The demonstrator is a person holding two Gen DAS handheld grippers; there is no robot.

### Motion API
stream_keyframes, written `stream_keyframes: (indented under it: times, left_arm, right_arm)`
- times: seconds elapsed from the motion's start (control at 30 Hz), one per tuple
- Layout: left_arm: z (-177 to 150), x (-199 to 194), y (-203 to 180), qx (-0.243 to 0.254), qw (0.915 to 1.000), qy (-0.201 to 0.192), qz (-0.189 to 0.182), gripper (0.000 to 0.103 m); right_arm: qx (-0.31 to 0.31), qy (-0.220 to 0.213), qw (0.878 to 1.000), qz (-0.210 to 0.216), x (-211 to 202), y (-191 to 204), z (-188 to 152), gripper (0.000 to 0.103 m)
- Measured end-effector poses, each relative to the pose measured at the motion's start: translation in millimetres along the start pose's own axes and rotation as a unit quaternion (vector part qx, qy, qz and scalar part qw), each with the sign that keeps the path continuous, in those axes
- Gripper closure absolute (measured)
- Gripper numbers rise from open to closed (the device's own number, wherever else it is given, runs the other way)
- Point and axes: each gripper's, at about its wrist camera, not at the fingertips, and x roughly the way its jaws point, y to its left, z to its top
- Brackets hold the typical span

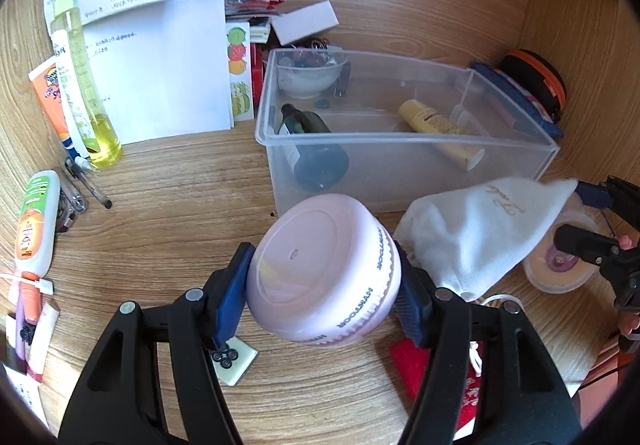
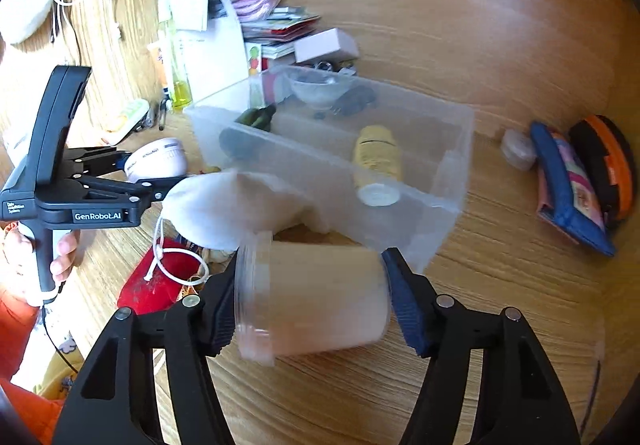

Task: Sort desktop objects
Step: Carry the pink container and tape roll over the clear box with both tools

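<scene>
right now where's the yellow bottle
In the left wrist view the yellow bottle lies on its side in the right half of the clear plastic bin, right of the dark green bottle.

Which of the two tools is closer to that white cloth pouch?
Hard to tell. The left tool, gripping the pink jar, sits beside the white pouch; the right tool, holding a clear tub, is just behind it.

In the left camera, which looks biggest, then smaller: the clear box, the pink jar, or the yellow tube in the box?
1. Clear box
2. Pink jar, though it sits nearest the camera, so it looks oversized
3. Yellow tube
</scene>
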Motion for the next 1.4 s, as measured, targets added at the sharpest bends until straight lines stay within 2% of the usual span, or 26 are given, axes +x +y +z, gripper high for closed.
stream_keyframes:
  times: [0.3,0.4,0.7,1.0,1.27,1.4]
  left_arm:
    - [15.0,-36.6,-6.7,0.005,0.9990,-0.044,-0.003,0.039]
    - [21.9,-47.2,-9.2,0.011,0.9983,-0.055,-0.016,0.039]
    - [33.8,-72.2,-21.2,0.026,0.9960,-0.084,-0.020,0.039]
    - [49.5,-83.0,-36.6,0.033,0.9930,-0.108,-0.032,0.039]
    - [70.5,-79.1,-50.5,0.038,0.9913,-0.117,-0.046,0.039]
    - [84.5,-69.5,-52.0,0.038,0.9918,-0.115,-0.041,0.039]
  right_arm:
    - [0.006,-0.022,1.000,-0.018,-22.7,-2.8,6.4,0.041]
    - [0.003,-0.031,0.999,-0.022,-29.1,-1.5,9.7,0.041]
    - [-0.007,-0.058,0.998,-0.019,-44.6,1.8,27.3,0.041]
    - [-0.015,-0.094,0.995,-0.025,-54.4,2.9,50.3,0.041]
    - [-0.007,-0.107,0.994,-0.023,-50.2,-5.6,72.1,0.041]
    - [-0.002,-0.107,0.994,-0.020,-42.0,-11.1,81.4,0.041]
